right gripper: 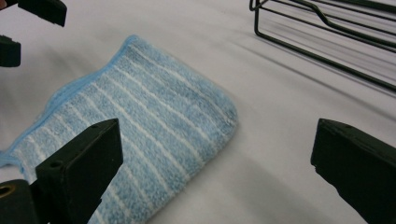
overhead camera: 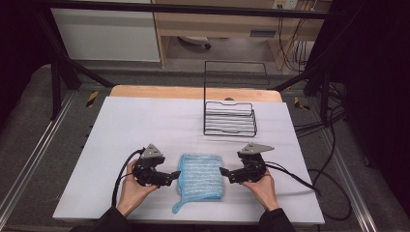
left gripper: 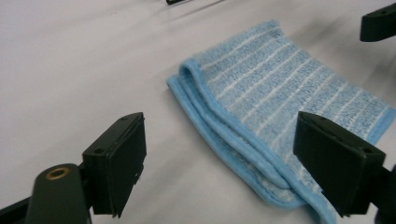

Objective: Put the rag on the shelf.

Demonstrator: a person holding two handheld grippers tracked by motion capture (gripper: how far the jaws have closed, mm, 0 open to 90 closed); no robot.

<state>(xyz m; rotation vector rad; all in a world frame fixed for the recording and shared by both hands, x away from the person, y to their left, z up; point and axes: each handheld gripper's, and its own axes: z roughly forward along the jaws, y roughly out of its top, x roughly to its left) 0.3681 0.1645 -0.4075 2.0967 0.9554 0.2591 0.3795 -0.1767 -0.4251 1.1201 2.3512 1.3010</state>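
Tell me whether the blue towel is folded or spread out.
Folded. The blue towel shows stacked hemmed layers along one edge and a rounded fold in the right gripper view.

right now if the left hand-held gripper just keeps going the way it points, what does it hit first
Most likely the folded blue towel. The left hand-held gripper is open and aimed across the table at the towel's layered edge, close ahead. Depth is hard to judge, but nothing lies between them.
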